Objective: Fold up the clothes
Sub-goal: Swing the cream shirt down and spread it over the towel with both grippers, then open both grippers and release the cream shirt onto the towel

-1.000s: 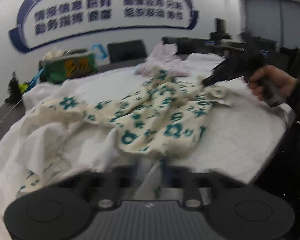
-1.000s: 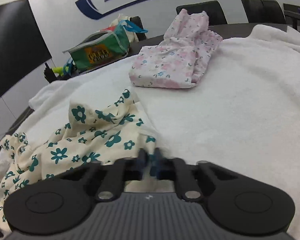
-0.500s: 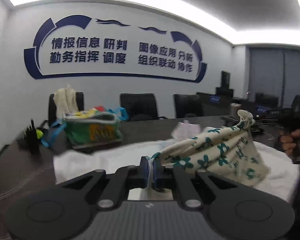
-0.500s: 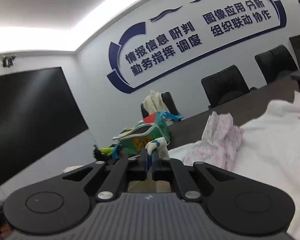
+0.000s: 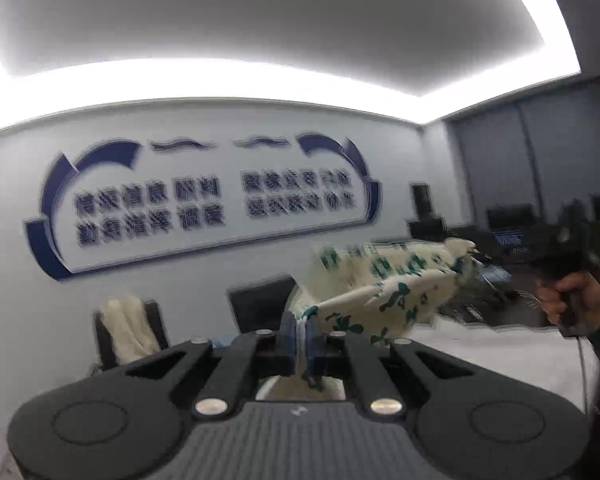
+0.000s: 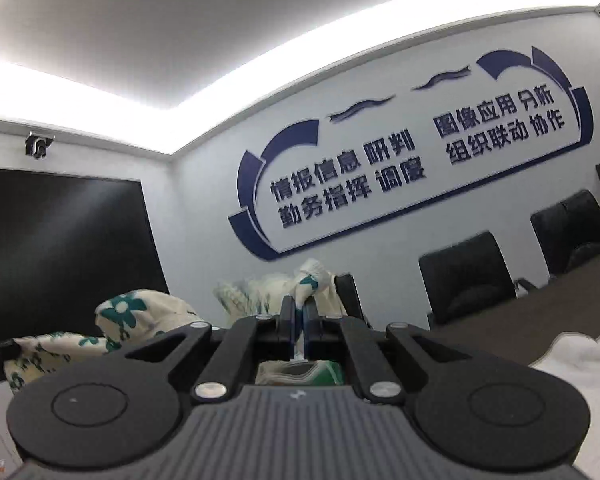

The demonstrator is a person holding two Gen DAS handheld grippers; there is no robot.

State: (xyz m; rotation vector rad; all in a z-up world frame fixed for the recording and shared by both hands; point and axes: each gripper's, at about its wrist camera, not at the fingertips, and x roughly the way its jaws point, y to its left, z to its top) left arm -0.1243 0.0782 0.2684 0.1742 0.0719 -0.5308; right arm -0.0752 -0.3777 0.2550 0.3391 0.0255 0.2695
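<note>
The left gripper is pinched on a corner of the floral garment, which stretches up toward 2 o'clock to the right gripper, gripped by a hand. In the right wrist view the right gripper is clamped on another corner, the cloth trailing off toward 9 o'clock. The garment hangs in the air above the white towel. Chairs and a wall sign lie behind.
</note>
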